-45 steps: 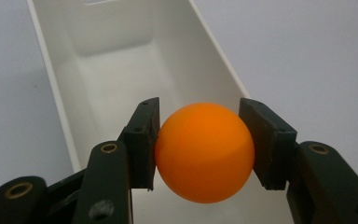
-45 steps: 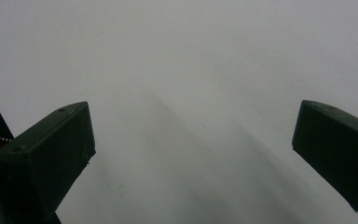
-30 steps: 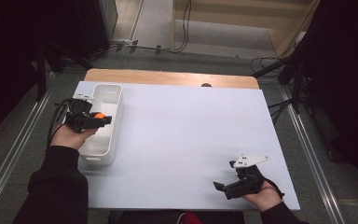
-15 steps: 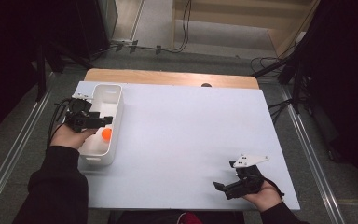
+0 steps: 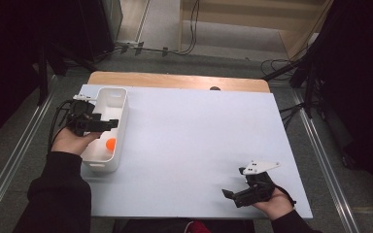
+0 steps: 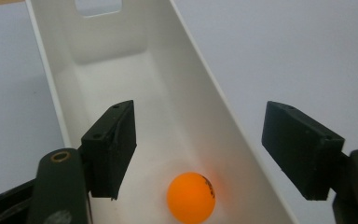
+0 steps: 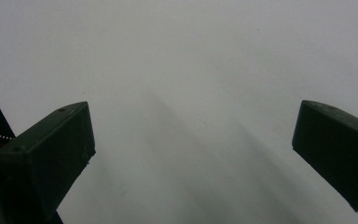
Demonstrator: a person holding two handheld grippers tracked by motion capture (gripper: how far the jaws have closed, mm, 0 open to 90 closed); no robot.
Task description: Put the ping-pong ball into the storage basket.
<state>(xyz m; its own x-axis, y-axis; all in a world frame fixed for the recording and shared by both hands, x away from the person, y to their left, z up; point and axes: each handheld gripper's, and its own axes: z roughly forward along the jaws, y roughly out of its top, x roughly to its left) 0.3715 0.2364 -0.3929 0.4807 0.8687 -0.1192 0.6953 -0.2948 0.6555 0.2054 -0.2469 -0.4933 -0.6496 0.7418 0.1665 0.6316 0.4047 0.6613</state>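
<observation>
A white sheet (image 5: 189,145) covers the wooden table (image 5: 175,80), which stands on a grey floor with cables and dark stands around. The left gripper (image 5: 109,124) hangs over the white bin (image 5: 121,104) at the table's left edge; its jaws have just been opening and stand apart with nothing between them. The orange ball (image 6: 190,197) lies loose on the bin floor below them. The right gripper (image 5: 229,195) rests near the front right corner, jaws spread, holding nothing
</observation>
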